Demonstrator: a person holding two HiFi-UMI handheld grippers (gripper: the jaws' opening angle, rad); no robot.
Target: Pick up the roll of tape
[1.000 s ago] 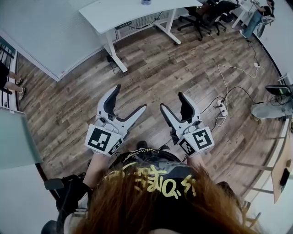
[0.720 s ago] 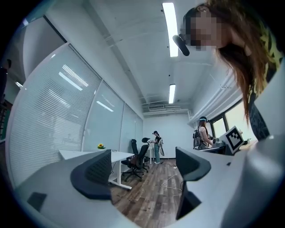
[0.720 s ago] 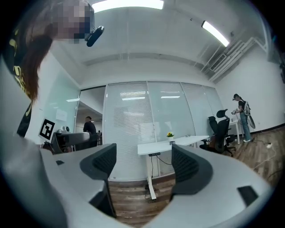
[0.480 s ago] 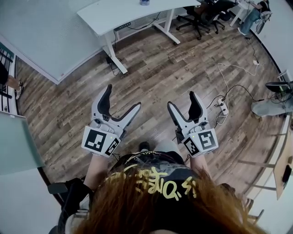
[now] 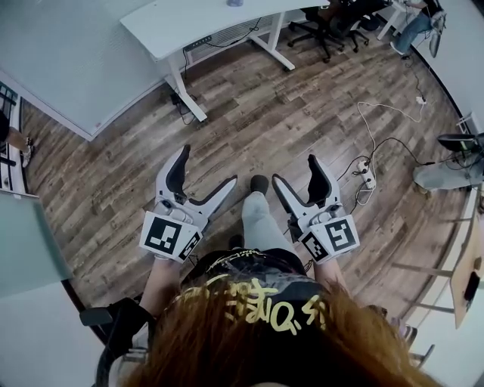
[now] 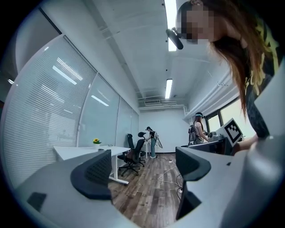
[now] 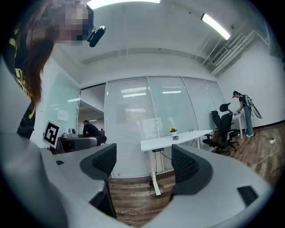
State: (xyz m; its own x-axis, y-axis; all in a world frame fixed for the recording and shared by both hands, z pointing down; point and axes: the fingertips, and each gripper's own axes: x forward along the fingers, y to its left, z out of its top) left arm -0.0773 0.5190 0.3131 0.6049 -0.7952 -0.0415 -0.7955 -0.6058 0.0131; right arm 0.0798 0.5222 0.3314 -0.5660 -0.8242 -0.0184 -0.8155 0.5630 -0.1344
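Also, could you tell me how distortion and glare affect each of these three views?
Head view: fisheye bows the brown wood-plank floor, light even. Left gripper view: dark circular vignette, the long ceiling strip light blows out. Right gripper view: same vignette, the glass partition with blinds bows at its top.

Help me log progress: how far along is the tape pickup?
Done: nothing. In hand: left gripper and right gripper have just opened wide, both empty, held over the wooden floor. Remaining: no tape roll shows in any view, so find, grip and lift it.
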